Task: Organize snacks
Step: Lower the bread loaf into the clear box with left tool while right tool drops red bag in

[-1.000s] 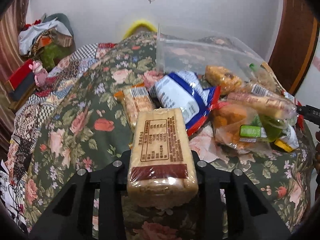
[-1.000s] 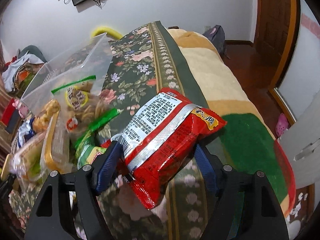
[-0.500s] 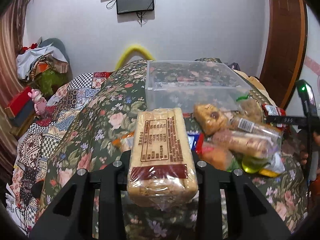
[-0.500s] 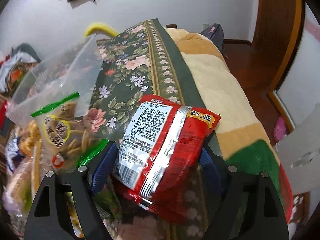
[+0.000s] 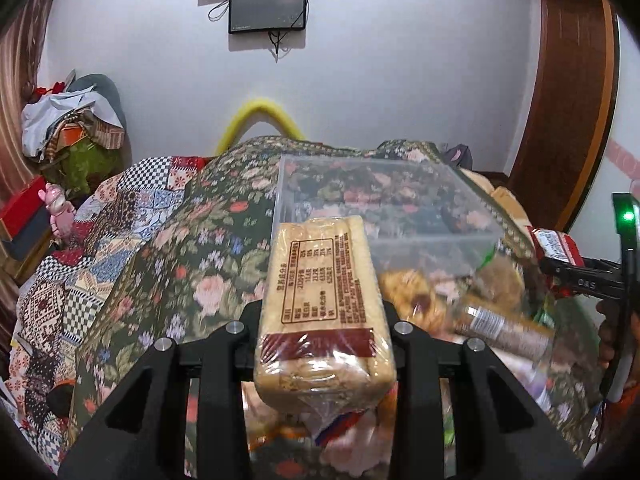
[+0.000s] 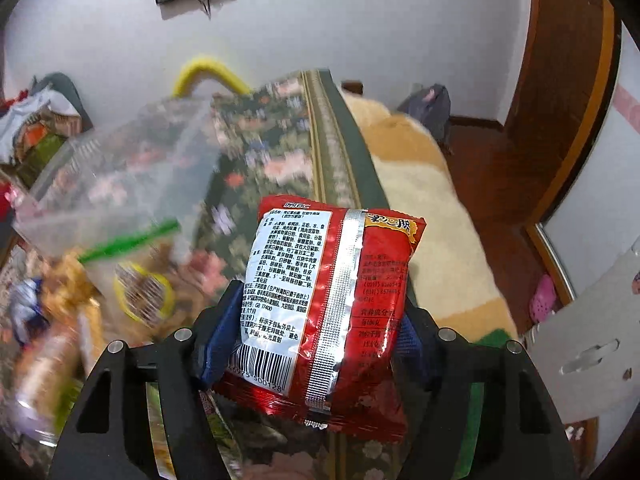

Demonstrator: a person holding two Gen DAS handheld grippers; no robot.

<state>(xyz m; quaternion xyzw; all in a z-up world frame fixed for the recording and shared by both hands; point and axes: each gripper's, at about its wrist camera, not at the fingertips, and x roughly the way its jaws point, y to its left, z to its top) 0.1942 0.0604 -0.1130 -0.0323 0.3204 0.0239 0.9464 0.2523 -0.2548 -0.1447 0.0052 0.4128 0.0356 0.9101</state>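
Motion blur smeared the loose snack pile (image 5: 472, 304) on the bed (image 5: 192, 264), so its wrappers could not be read. The clear plastic bin (image 5: 384, 200) stood behind the pile. The cracker pack (image 5: 324, 304), in clear wrap, carried a brown nutrition table too small to read. The red noodle packet (image 6: 328, 308) showed Chinese text, "GB 17400" and a barcode partly cut off. The left tool (image 5: 324, 340) was clamped on the cracker pack, held above the bed. The right tool (image 6: 316, 332) gripped the noodle packet between blue pads, right of the bin.
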